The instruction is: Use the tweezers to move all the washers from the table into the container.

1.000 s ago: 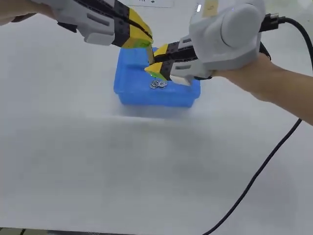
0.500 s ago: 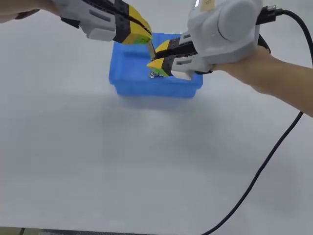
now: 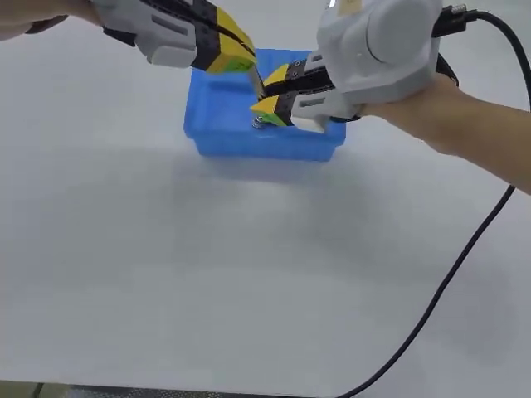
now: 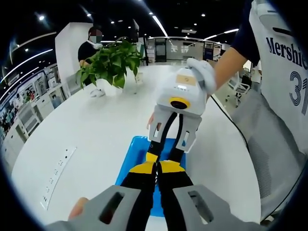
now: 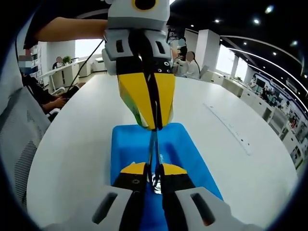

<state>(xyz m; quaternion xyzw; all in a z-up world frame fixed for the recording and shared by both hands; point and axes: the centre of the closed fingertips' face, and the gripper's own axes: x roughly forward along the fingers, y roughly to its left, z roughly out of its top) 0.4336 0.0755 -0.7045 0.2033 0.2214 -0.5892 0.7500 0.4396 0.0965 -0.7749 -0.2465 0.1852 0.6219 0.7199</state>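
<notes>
Far left, the left gripper (image 3: 241,60) comes in over the table (image 3: 249,274), its yellow-tipped jaws pressed together on the top end of the tweezers (image 5: 154,144). You can see it plainly in the right gripper view: the tool hangs out of those closed tips and points straight down.

Follow it down and we're over the blue container (image 3: 249,148), sitting on the far side of the table. The tweezer tips are inside it, just above the floor, and right there lies a small silver cluster of washers (image 3: 260,123). Every washer I can make out is inside the box.

Now the right gripper (image 3: 270,112), held in the person's hand (image 3: 448,116). It reaches in from the right and meets the tweezers low down, one jaw on either side of the two arms with a narrow gap between them. Whether they're actually squeezing the arms, I can't tell. The tips are also too fine to show whether a washer sits between them.

So I read this as the drop-off step. Next, the right jaws need to ease apart gently so the tweezers spring open over the box. Then both grippers lift straight up together, keeping the tips clear of the blue wall. After that, scan the table for stragglers.

Far right, a black cable (image 3: 448,282) trails across the table, well clear of the work.
</notes>
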